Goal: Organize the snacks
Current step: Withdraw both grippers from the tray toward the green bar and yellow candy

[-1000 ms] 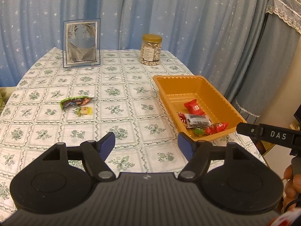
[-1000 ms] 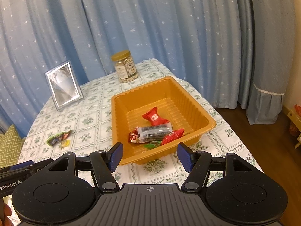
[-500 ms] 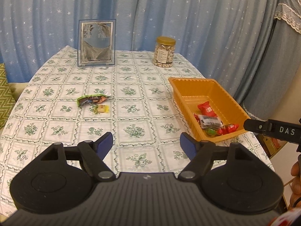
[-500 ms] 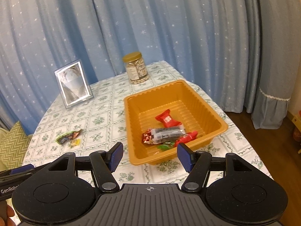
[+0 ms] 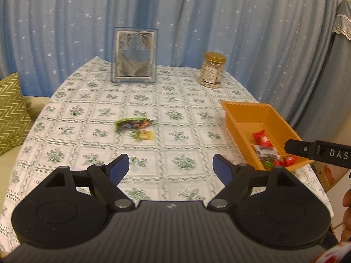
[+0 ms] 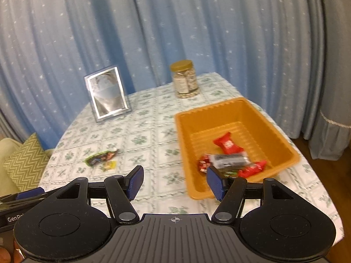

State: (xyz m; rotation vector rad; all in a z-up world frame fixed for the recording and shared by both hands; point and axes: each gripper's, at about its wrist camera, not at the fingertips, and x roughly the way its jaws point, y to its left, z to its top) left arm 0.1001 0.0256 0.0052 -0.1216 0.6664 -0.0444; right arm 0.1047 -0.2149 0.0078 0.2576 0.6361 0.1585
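An orange tray [image 5: 241,118] [image 6: 252,114] sits at the table's right side and holds several snacks, among them a red packet [image 5: 262,138] [image 6: 228,145] and a dark bar [image 6: 230,160]. A green snack packet [image 5: 131,123] [image 6: 99,158] and a small yellow candy [image 5: 145,135] [image 6: 109,164] lie on the tablecloth left of the tray. My left gripper [image 5: 170,167] is open and empty, above the table's near part. My right gripper [image 6: 174,183] is open and empty, near the tray's front left corner.
A picture frame [image 5: 134,55] [image 6: 106,94] and a gold-lidded jar [image 5: 212,70] [image 6: 185,79] stand at the back of the floral-clothed table [image 5: 175,100]. Blue starred curtains hang behind. A green zigzag cushion [image 5: 11,114] lies off the left edge.
Both grippers have pulled back and turned left. The loose packets now sit nearer the centre of the left view; the tray has shifted right in both views. Both stay open and empty.
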